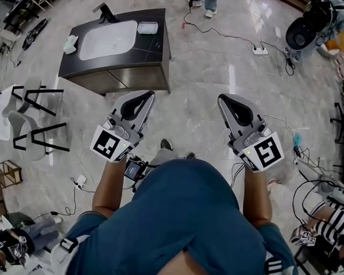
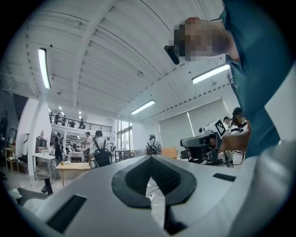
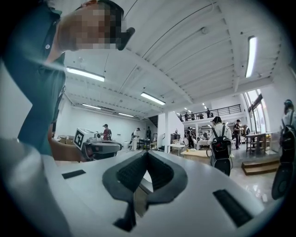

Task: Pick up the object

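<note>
Left grey plastic gripper [image 1: 146, 95] and right grey plastic gripper [image 1: 223, 99], each closed on nothing, hover over a grey marble floor [image 1: 204, 72], well apart from a dark sink cabinet [image 1: 152, 47] bearing a small white rectangular dish [image 1: 147, 27] and a crumpled pale cloth [image 1: 70, 43].

A glossy pale floor [image 1: 221, 73] bears a dark cabinet [image 1: 135, 77], loose cables [image 1: 223, 33] and a power strip [image 1: 260, 51]. The cabinet top holds a white basin [image 1: 108, 39], a small tray [image 1: 147, 28] and a cloth [image 1: 70, 43].

Glossy stone-look floor [image 1: 221, 67], dark matt counter [image 1: 157, 44], glossy white basin [image 1: 108, 39], matt grey plastic left gripper [image 1: 149, 95] and right gripper [image 1: 222, 99], teal cloth shirt [image 1: 185, 221].
</note>
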Available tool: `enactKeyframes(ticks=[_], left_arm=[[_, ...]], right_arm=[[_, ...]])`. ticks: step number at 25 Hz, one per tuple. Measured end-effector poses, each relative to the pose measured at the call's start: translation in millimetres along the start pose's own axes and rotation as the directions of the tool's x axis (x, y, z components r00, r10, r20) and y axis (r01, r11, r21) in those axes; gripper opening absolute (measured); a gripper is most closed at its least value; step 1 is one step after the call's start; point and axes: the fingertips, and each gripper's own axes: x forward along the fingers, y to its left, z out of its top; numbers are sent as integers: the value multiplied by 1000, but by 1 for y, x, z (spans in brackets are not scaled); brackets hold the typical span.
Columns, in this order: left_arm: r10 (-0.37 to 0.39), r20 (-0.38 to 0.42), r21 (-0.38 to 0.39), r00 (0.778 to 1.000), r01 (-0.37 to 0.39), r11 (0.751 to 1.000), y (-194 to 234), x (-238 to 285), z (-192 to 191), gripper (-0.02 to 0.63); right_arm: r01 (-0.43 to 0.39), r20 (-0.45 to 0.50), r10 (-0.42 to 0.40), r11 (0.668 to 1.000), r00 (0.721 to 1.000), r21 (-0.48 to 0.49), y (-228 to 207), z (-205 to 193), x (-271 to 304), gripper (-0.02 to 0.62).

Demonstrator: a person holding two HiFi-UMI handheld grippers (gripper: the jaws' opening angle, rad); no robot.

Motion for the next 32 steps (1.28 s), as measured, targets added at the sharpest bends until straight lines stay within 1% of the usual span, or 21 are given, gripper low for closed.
enactKeyframes(ticks=[4,12,17,21,24,28,32], left_arm=[[-18,23,3,1000,18,1000,36,11,3,3],[-33,52,-16,998,34,999,108,5,1,2],[-35,53,-21,998,36,999,140,6,-6,3],[-22,46,-26,999,23,999,160,17,-11,2],[-8,39,-16,999,8,1000,171,32,-15,3],[42,27,-19,999,-42,999,187,52,-20,3],[83,17,-7,996,-83,996,203,79,-23,2]], right_arm=[[17,-4,-17,1000,1000,-3,-16,2,35,14],[41,3,-41,999,999,-24,-19,8,107,14],[42,-1,-42,999,999,-30,-27,5,141,14],[24,-2,-24,999,1000,-33,-42,3,161,14],[6,4,-6,1000,1000,-28,-61,1,173,14],[-40,11,40,999,999,-17,-85,-5,187,14],[-78,28,79,997,997,-13,-120,-6,201,14]])
